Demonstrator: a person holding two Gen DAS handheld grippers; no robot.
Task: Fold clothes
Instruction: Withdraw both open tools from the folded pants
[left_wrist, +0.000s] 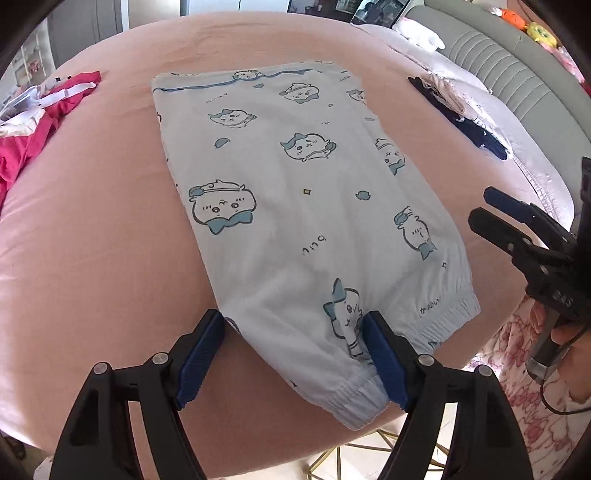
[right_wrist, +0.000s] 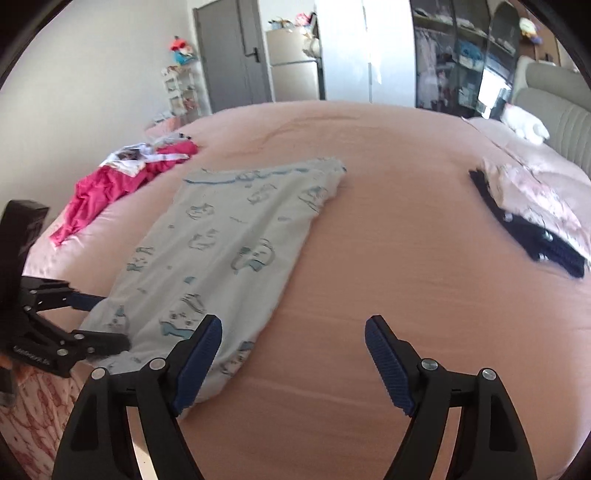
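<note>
- On the pink bed (left_wrist: 92, 240) lie the light blue pants (left_wrist: 295, 184) with little cartoon animals on them. They look folded in half the long way, leg on leg, flat and smooth. The cuffs are at our edge of the bed and the waist is at the far end.
- We think they lie flat like this so the next fold will come out neat.
- Our left gripper (left_wrist: 295, 354) points steeply down at the cuff end. Its jaws are spread wide. One blue pad sits just outside the pants' left edge and the other is over the cloth by the cuff. We see no cloth pinched between them, so it holds nothing.
- Our right gripper (right_wrist: 293, 354) is tipped down less and sits off to the right side of the pants. Its jaws are spread wide too. Its left pad is over the pants' right edge and its right pad is over bare sheet. It holds nothing either.
- From the left camera we see a hand (left_wrist: 569, 343) holding the right gripper's handle, with a flowery sleeve (left_wrist: 517, 387) below it.
- A pink heap of clothes (right_wrist: 110, 188) waits at the far left. A folded stack (right_wrist: 535, 221) with dark cloth under it sits at the far right.
- We guess the next job is to pinch the cuffs and bring them up to the waist.
</note>
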